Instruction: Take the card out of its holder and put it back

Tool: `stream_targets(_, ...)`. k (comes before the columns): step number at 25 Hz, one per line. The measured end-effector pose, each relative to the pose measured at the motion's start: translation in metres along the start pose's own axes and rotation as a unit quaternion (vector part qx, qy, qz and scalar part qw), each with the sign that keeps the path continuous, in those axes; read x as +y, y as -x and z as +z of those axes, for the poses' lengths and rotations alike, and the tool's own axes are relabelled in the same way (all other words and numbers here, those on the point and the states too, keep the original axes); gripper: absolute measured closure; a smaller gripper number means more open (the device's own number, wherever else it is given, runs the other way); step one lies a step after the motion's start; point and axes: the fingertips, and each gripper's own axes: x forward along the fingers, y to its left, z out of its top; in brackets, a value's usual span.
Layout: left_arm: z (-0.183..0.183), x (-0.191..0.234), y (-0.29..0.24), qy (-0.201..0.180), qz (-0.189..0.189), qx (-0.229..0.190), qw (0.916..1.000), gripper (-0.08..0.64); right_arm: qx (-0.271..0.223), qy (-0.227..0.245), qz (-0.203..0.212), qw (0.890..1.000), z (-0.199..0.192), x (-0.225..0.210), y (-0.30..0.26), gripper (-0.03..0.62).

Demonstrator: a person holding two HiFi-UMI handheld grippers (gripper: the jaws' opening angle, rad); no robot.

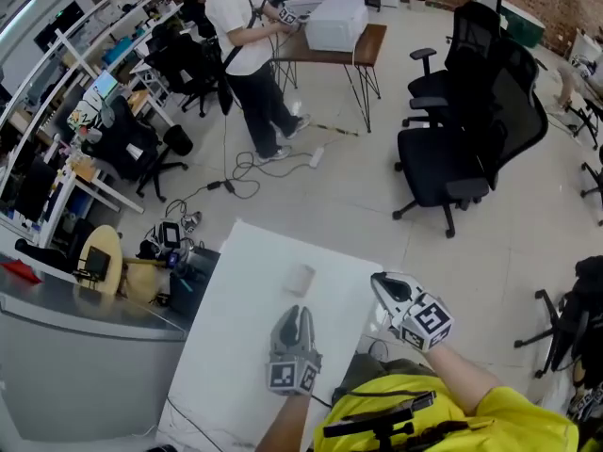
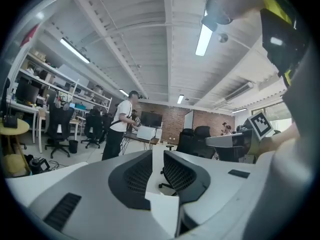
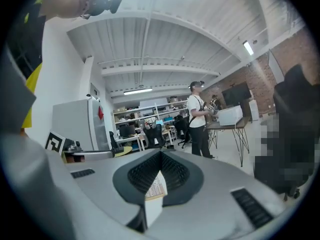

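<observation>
Both claws are hovering over the near end of the white table (image 1: 236, 365), the left gripper (image 1: 300, 314) a little left of the right gripper (image 1: 380, 285).

A small pale card holder (image 1: 300, 279) is lying flat on the tabletop just beyond the left gripper's tips, apart from them. It is showing too faintly to tell what is inside.

At the far left, a grey counter (image 1: 66, 318) is running along the table's side, with a round tan side table (image 1: 102, 257) standing behind it. Cables (image 1: 236, 172) are trailing across the floor past the table's far edge. Farther off, a person (image 1: 240, 36) in a white shirt is standing and working at a wooden table (image 1: 367, 43) that is carrying a white box (image 1: 336, 22). Black office chairs (image 1: 471, 130) are standing on the right, well apart from the work area. A yellow sleeve (image 1: 513, 422) is showing at the near right.

In the left gripper view the jaws are standing narrowly apart, with floor and a chair showing through the gap and the pads pressing on nothing. A white piece is sitting low at the jaw roots, and I cannot tell whether it belongs to the gripper. In the right gripper view the jaws are closing to a point and clamping the card (image 3: 156, 185), which is standing on edge between the pads with its printed face showing.
</observation>
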Motion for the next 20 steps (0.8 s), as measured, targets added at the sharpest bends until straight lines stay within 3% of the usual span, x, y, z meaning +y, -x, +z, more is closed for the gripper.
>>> stream_targets(6, 0.026, -0.039, -0.006, -0.011, -0.042, -0.029, 0.9986, 0.497, -0.034, 0.013, -0.022, 0.999, 0.026, -0.004, 0.029, 0.588)
stream_targets(20, 0.011, -0.062, 0.021, -0.017, -0.077, 0.004, 0.9969, 0.497, -0.051, 0.015, -0.029, 0.998, 0.026, 0.020, 0.056, 0.589)
